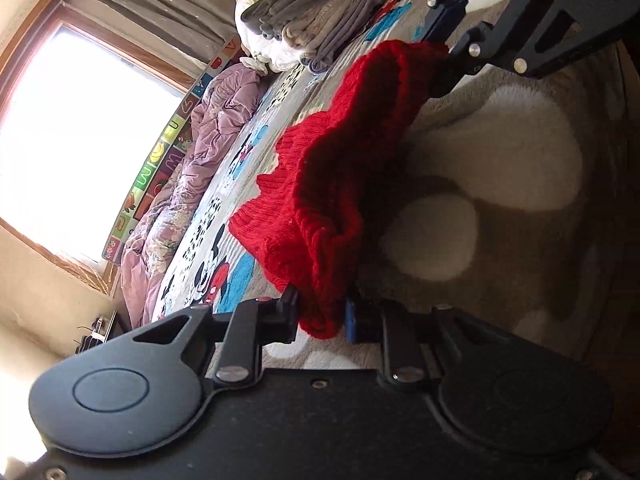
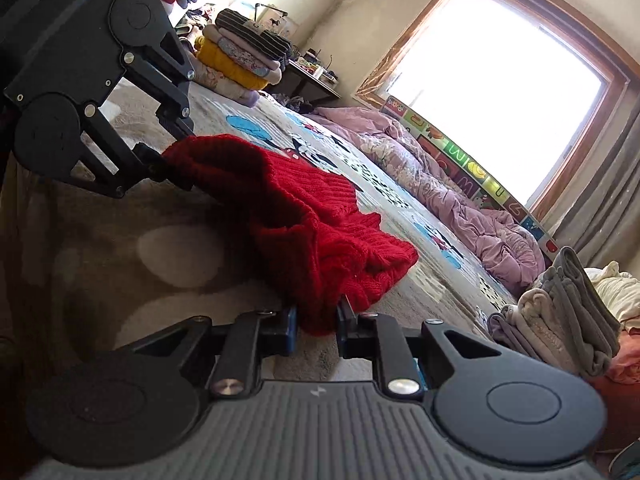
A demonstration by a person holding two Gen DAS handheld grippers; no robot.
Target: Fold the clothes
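While both cameras tilt hard, the bed (image 2: 400, 216) reads clearly: cartoon-print sheet, with a tan plush blanket (image 1: 520, 208) bearing pale patches over its near part.

Left wrist view, left to right: bright window (image 1: 80, 148) in a wood frame; grey curtain (image 1: 160, 4) above it; alphabet-picture panel (image 1: 160, 168) along the bed's far edge; crumpled lilac quilt (image 1: 188, 184) bunched against that panel. Folded grey and beige clothes (image 1: 316, 20) are stacked at one end of the bed. Red knit sweater (image 1: 320, 184) hangs slack at mid-bed, over the line where sheet meets plush blanket. Left tongs (image 1: 320, 312) are closed narrow on one edge of the sweater, knit bunched between the fingers. Right tongs (image 1: 448, 52) grip the opposite end at top right; fabric meets their tips.

Right wrist view, left to right: left tongs (image 2: 168, 164) at upper left, pinching the sweater's (image 2: 304, 216) far end. Stack of folded garments (image 2: 240, 56), a yellow knit among them, with a striped piece on top, sits at the bed's far corner. Right tongs (image 2: 316, 320) are clamped narrow on the near red hem. Sweater sags between the two grips, and its middle rests on the bed. Lilac quilt (image 2: 440, 184), panel (image 2: 472, 168), window (image 2: 500, 80) follow. Grey folded pile (image 2: 560, 312) is at far right.
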